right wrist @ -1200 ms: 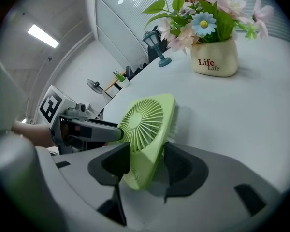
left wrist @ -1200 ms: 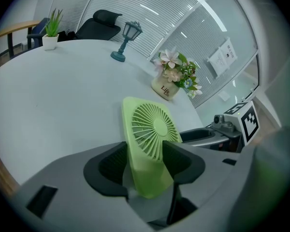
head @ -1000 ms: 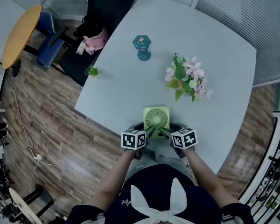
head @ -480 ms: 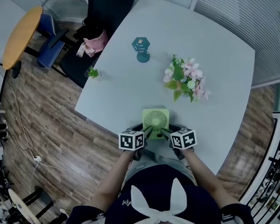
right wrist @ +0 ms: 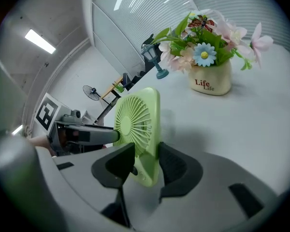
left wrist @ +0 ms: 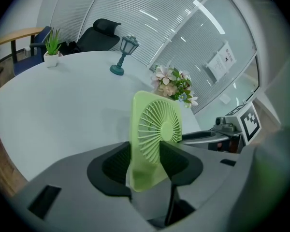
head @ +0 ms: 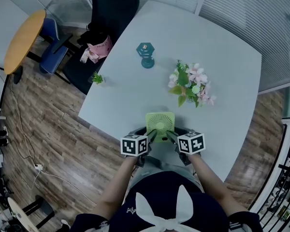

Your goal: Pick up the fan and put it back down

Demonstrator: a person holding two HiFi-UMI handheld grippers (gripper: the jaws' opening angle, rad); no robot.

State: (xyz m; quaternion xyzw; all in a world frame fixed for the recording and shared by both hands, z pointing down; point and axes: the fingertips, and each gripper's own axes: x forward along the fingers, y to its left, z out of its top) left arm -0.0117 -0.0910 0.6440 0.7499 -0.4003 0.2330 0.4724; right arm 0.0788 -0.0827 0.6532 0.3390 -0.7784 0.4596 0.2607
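green fan [head: 160, 123] stood upright at the near edge of the table [head: 212, 57], pinched from both sides, left gripper [left wrist: 146, 153] and right gripper [right wrist: 146, 161] jaws both closing on its frame, pot [right wrist: 211, 83] of flowers behind read "Life Life"

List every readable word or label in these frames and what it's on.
"Life", printed twice: front of the cream flower pot, right gripper view.
Paper sign on the glass wall, left gripper view: too small to read.
Print on the pink bag, head view: too blurred to read.
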